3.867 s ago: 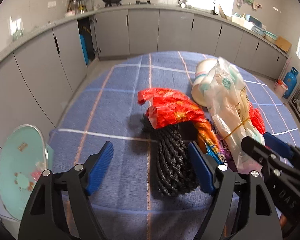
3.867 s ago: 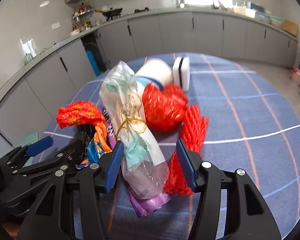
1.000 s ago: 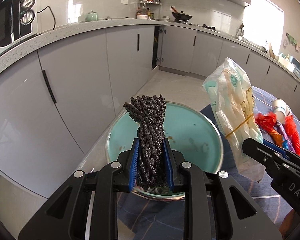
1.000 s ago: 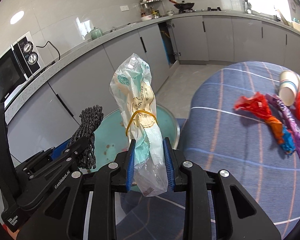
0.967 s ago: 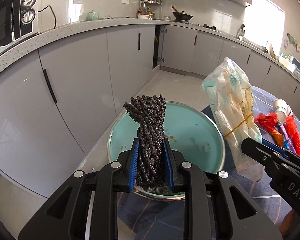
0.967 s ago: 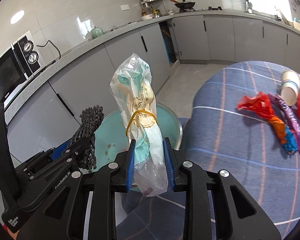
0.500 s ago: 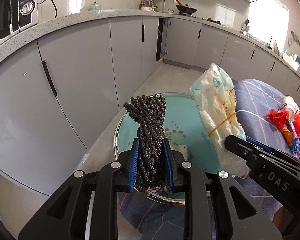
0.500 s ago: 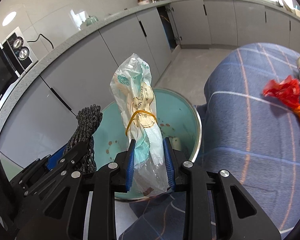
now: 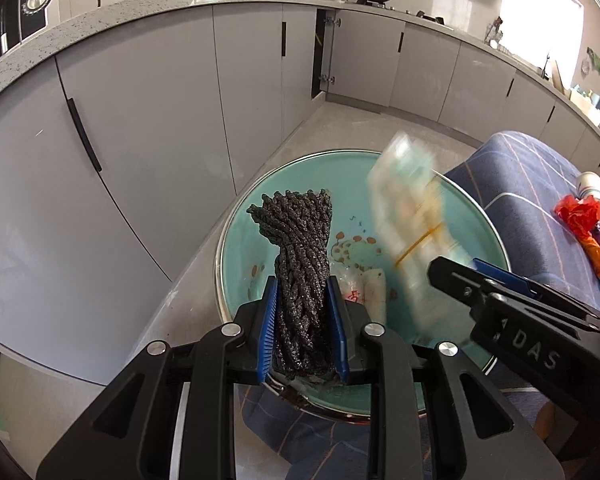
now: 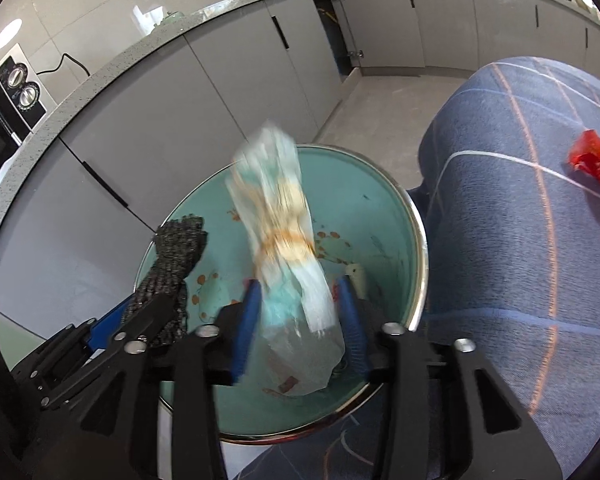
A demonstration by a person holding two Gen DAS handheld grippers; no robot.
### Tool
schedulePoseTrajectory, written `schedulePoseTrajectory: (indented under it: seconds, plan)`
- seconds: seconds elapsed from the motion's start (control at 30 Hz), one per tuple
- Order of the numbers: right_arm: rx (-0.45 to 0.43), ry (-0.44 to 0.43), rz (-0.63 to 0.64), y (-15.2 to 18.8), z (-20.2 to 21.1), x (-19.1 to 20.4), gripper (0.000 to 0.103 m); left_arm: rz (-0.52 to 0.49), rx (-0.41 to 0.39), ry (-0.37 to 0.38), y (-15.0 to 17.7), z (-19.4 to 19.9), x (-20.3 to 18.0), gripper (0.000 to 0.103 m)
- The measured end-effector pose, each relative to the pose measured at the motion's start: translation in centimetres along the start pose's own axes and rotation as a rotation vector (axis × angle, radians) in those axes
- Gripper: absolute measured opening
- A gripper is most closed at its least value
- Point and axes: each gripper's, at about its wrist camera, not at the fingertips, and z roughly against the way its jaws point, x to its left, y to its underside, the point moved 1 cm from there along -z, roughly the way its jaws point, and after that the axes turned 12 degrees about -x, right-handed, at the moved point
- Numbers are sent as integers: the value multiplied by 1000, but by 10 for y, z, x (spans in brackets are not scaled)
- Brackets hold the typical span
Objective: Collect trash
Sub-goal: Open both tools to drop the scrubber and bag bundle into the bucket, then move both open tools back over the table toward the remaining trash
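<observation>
Over the bin point(image 10: 414, 240), the right gripper point(image 10: 298, 326) has just been opening, releasing the bag point(image 10: 278, 220); the left gripper point(image 9: 303, 330) clenches rope point(image 9: 298, 240), awaiting its drop.

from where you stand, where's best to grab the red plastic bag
Probably from above, at the bunched, raised end of the red plastic bag, pinching across its width: it lies crumpled and low on the blue cloth, so a side approach would likely just push it.

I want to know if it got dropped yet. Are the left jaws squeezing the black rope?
Touching. In the left wrist view the left gripper has both blue pads pressed against the black rope, above the bin.
</observation>
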Motion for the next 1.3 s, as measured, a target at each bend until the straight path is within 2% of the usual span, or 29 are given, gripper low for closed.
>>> schedulePoseTrajectory:
  seconds: [0.07, 0.23, 0.27, 0.47, 0.63, 0.8, 0.87, 1.0, 1.3]
  plan:
    - [-22, 4, 11, -1, 5, -1, 50, -3, -1, -5, 0, 0, -2, 28]
    - [-87, 55, 30, -8, 26, -11, 50, -11, -8, -25, 2, 2, -3, 57]
    - [-98, 61, 25, -9, 30, -15, 51, -13, -7, -28, 2, 2, -4, 58]
    - [-136, 79, 13, -9, 50, -27, 63, -17, -14, -39, 2, 10, -12, 71]
    - [-195, 133, 26, -9, 67, -32, 78, -20, -38, -55, -2, 22, -21, 84]
    - [-295, 207, 0, -10, 93, -51, 87, -42, -52, -49, -3, 30, -36, 88]
    - [-323, 238, -4, -9, 103, -60, 88, -53, -59, -41, -4, 34, -44, 89]
    - [-299, 244, -29, -8, 111, -76, 88, -61, -70, -22, -5, 39, -59, 95]
    - [-281, 303, -23, -1, 132, -104, 88, -120, -85, 20, -2, 48, -98, 97]
